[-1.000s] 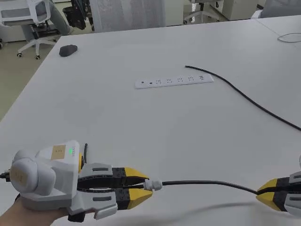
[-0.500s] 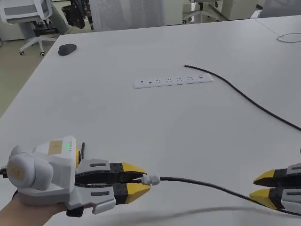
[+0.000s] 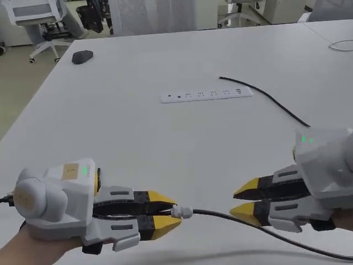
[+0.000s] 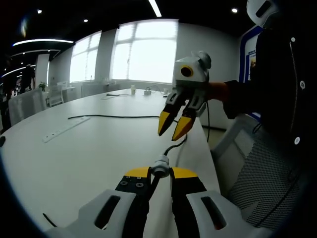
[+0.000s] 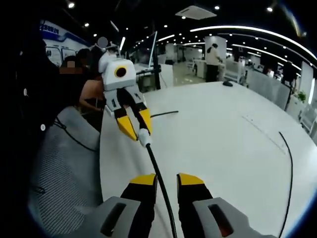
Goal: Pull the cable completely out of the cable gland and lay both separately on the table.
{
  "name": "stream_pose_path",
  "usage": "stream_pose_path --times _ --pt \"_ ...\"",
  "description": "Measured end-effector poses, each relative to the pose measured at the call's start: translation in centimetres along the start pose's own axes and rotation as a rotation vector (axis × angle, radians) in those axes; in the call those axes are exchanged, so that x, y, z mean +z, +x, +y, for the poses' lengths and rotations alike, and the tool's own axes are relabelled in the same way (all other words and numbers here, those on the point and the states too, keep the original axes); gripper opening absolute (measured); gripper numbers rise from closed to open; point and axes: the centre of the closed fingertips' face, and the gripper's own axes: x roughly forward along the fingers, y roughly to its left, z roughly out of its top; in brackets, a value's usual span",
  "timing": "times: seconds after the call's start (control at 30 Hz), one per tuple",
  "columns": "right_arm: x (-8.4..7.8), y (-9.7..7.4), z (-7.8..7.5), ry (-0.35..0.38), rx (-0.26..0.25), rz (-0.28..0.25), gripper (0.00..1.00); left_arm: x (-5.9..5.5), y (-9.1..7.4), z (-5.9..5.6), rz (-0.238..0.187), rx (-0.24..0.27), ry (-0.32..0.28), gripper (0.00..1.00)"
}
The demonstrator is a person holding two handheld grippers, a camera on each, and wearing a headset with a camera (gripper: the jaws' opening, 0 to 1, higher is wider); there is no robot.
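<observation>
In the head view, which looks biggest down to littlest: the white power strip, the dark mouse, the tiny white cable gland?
1. Long white power strip: clearly biggest.
2-3. Dark oval mouse and small white plastic cable gland look alike; the gland sits much nearer the camera, so unranked.

A broad white surface (image 3: 138, 138) is stretching across the room, and pale swivel office chairs (image 3: 34, 19) are standing on the beige floor (image 3: 22, 83) beyond its far edge. Tall bright windows (image 4: 146, 52) are letting daylight in along one wall, and long white ceiling light strips (image 5: 233, 28) are glowing overhead.
</observation>
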Motion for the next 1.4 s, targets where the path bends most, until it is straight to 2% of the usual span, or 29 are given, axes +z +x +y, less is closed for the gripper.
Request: stream_pose_path --times 0.2,0.5,0.57,0.9,0.97,1.17,1.4 --pt "1.5 1.8 1.4 -0.067 0.066 0.009 0.1 -0.1 0.1 -0.4 0.009 -0.014 0.005 0.15" --pt "0.7 2.9 2.3 -0.087 0.103 0.051 0.06 0.2 0.2 -0.8 0.004 -0.014 0.02 0.15" --pt "0.6 3.1 2.3 -0.081 0.106 0.058 0.01 0.2 0.2 -0.9 0.004 -0.013 0.028 0.15" --pt "0.4 2.9 2.2 -0.087 0.092 0.07 0.0 0.3 0.2 -0.9 0.002 -0.014 0.03 0.15" --pt "-0.1 2.6 1.9 -0.093 0.08 0.088 0.0 0.2 0.2 -0.8 0.005 -0.01 0.03 0.15" --pt "-1.2 1.1 0.7 -0.051 0.044 0.087 0.0 0.4 -0.1 -0.4 -0.009 0.005 0.035 0.15" --pt "-3.7 -1.0 -0.9 0.009 -0.021 0.121 0.0 0.4 -0.5 0.0 -0.008 0.019 0.029 0.15"
